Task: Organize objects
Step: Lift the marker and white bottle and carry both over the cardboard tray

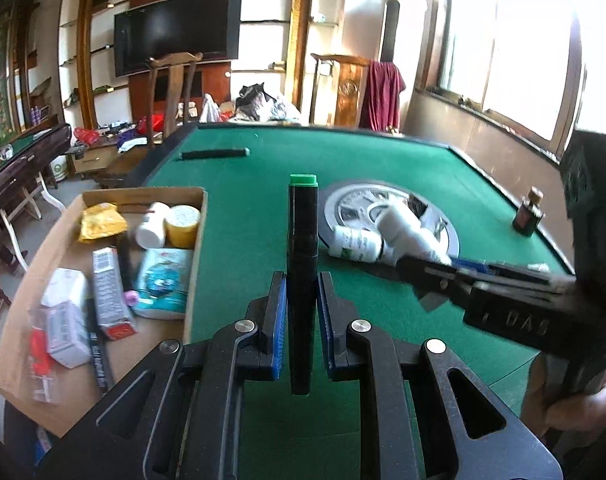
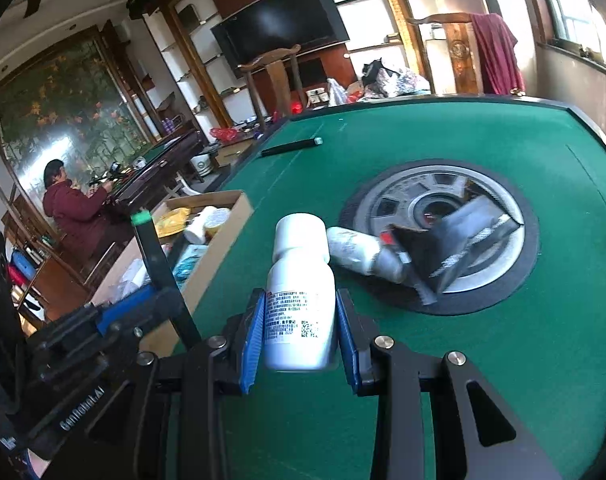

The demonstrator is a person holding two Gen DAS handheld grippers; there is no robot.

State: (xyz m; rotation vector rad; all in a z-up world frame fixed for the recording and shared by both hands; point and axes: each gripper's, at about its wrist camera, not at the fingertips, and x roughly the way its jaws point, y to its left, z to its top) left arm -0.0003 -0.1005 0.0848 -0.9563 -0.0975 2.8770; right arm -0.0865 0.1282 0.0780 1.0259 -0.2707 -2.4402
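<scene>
My left gripper (image 1: 301,284) is shut on a black marker with a green cap (image 1: 301,264), held upright over the green table just right of the cardboard box (image 1: 199,248). My right gripper (image 2: 297,304) is shut on a white pill bottle (image 2: 301,292), lifted above the felt. In the left wrist view the right gripper (image 1: 431,268) reaches in from the right with the bottle (image 1: 407,232). In the right wrist view the left gripper (image 2: 159,288) and its marker (image 2: 155,256) stand by the box (image 2: 219,256). A second white bottle (image 2: 355,250) lies on the table.
The box holds a yellow packet (image 1: 101,222), a white bottle (image 1: 153,226), a yellow tape roll (image 1: 183,224) and several small cartons. A grey round centre plate (image 2: 499,208) carries a dark packet (image 2: 455,240). Another black marker (image 1: 215,153) lies far back; a small brown bottle (image 1: 527,212) stands right.
</scene>
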